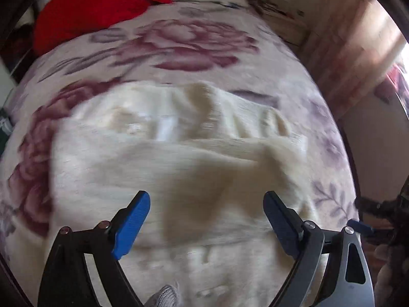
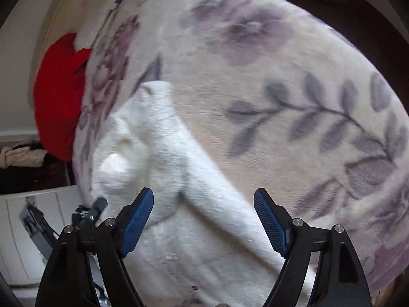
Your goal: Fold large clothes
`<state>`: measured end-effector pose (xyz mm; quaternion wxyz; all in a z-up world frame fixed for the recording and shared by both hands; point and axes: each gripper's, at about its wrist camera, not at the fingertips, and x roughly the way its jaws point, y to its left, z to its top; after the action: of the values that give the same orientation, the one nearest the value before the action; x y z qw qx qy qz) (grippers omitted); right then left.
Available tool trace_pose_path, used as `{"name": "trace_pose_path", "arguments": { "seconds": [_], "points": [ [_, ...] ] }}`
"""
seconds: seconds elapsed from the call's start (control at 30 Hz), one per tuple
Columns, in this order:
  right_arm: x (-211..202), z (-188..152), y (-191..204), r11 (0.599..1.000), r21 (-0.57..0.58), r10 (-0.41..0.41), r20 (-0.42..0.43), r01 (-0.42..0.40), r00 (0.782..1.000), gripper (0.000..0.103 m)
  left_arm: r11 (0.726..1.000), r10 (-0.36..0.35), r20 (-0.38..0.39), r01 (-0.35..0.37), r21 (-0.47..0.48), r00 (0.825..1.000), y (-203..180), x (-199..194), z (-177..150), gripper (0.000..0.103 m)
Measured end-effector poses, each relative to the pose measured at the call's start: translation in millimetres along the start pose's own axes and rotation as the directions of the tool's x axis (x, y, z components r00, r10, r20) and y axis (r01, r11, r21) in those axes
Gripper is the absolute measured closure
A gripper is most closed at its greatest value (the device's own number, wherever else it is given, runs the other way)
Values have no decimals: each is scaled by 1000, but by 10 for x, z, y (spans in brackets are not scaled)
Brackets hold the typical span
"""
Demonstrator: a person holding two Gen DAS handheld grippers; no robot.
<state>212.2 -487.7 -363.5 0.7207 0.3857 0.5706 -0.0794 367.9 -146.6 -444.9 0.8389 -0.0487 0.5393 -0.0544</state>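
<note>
A cream fluffy garment (image 1: 179,153) lies rumpled on the flowered blanket (image 1: 194,41) of a bed. My left gripper (image 1: 207,199) is open above the garment's near part, its blue pads (image 1: 133,220) wide apart and empty. In the right wrist view the same garment (image 2: 163,174) runs from the lower middle up to the left, with a long strip toward the blanket (image 2: 281,76). My right gripper (image 2: 204,197) is open above it, with nothing between its pads (image 2: 271,220). The left gripper's tip (image 2: 97,204) shows at the left there.
A red cloth (image 1: 97,5) lies at the far end of the bed; it also shows in the right wrist view (image 2: 58,94). A wooden bed frame (image 1: 352,41) runs along the right. White furniture (image 2: 30,230) and a pile of clothes (image 2: 23,156) stand left of the bed.
</note>
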Motion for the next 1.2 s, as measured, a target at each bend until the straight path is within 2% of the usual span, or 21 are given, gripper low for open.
{"name": "trace_pose_path", "arguments": {
  "seconds": [0.07, 0.13, 0.23, 0.3, 0.37, 0.4, 0.43, 0.47, 0.6, 0.7, 0.77, 0.8, 0.87, 0.9, 0.93, 1.0, 1.1, 1.2],
  "points": [
    [94, 62, 250, 999, -23, 47, -23, -48, 999, 20, 994, 88, 14, -87, -59, 996, 447, -111, -1, 13],
    [281, 136, 535, 995, -63, 78, -58, -81, 995, 19, 980, 173, 9, -171, -103, 985, 813, -124, -36, 13],
    [766, 252, 836, 990, -136, 8, -127, -26, 992, 18, 947, 274, -47, -278, -160, 960, 1371, 42, -88, 13],
    [1096, 263, 927, 987, -154, -65, -191, 35, 979, 17, 923, 332, -69, -339, -181, 941, 1683, 169, -96, 13],
    [1324, 202, 1009, 981, -182, -106, -241, 63, 965, 21, 909, 366, -72, -373, -189, 928, 1853, 285, -74, 13],
    [1329, 158, 1072, 973, -214, -126, -202, 82, 971, 44, 906, 369, -69, -376, -195, 927, 1908, 315, -47, 13],
    [1319, 131, 1135, 964, -248, -140, -176, 93, 974, 85, 906, 366, -64, -371, -202, 928, 1977, 339, -15, 13],
    [1312, 108, 1193, 953, -281, -165, -163, 114, 973, 89, 904, 367, -63, -371, -211, 928, 2013, 370, 36, 13],
    [970, 119, 1433, 939, -323, -132, -34, 114, 991, 90, 902, 351, -39, -349, -255, 935, 2125, 410, 221, 13],
    [765, 193, 1598, 926, -362, -94, 49, 105, 994, 90, 904, 344, -50, -345, -252, 938, 2149, 542, 288, 13],
    [923, 306, 1568, 922, -368, -122, 14, 118, 992, 88, 902, 352, -87, -363, -236, 932, 2156, 704, 253, 13],
    [1103, 380, 1471, 921, -353, -190, -29, 168, 981, 83, 898, 363, -118, -381, -221, 924, 2168, 806, 217, 13],
    [1334, 465, 1244, 914, -322, -284, -72, 247, 956, 82, 899, 366, -140, -389, -203, 920, 2171, 877, 164, 13],
    [1333, 492, 1167, 921, -297, -283, -69, 251, 957, 67, 900, 369, -138, -391, -193, 919, 2155, 844, 152, 13],
    [1284, 515, 1126, 932, -265, -271, -61, 246, 961, 56, 902, 371, -131, -390, -186, 920, 2133, 794, 150, 13],
    [1063, 519, 1113, 955, -219, -209, -23, 199, 978, 56, 909, 364, -105, -377, -176, 926, 2056, 631, 149, 13],
    [762, 408, 1214, 965, -232, -118, 38, 124, 992, 56, 922, 354, -60, -359, -148, 933, 1878, 428, 143, 13],
    [759, 232, 1381, 948, -319, 2, -27, -11, 1000, 56, 924, 367, -69, -372, -91, 928, 1724, 527, 124, 13]
  ]
}}
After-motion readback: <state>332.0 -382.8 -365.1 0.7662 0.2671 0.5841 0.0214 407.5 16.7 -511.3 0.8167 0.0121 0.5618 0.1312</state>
